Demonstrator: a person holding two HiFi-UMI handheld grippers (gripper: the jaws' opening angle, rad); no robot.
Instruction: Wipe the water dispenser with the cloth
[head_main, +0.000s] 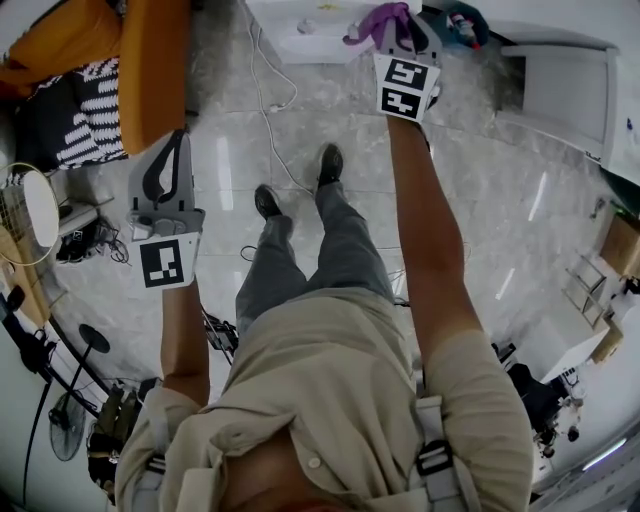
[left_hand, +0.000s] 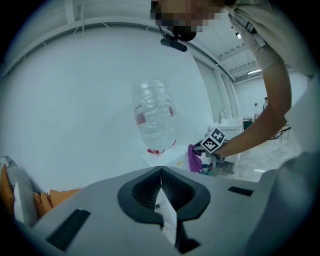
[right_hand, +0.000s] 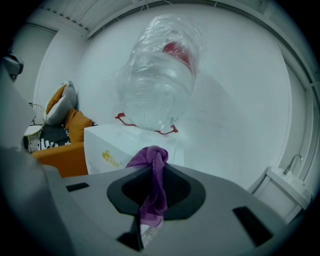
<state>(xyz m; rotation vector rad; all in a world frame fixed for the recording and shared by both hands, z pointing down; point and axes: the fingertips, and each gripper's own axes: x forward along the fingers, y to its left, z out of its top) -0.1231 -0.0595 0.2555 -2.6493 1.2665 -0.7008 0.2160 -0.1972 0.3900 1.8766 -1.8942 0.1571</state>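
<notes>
White wall (right_hand: 240, 100) stands behind everything, with shiny grey floor (head_main: 480, 190) below. An orange sofa (head_main: 150, 60) sits to the left of the white dispenser (right_hand: 107, 145), which has a clear bottle (right_hand: 160, 75) upside down on top. The right claw (right_hand: 154, 172) is close to the dispenser, shut tight on the purple cloth (right_hand: 152, 195), which bunches up above its jaws. The left claw (left_hand: 161, 187) is well away from the dispenser, closed, with nothing in it

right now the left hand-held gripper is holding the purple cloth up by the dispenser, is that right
Not the left. The right hand-held gripper holds the purple cloth up by the dispenser, as the right gripper view shows. The left hand-held gripper is shut, without the cloth.
</notes>
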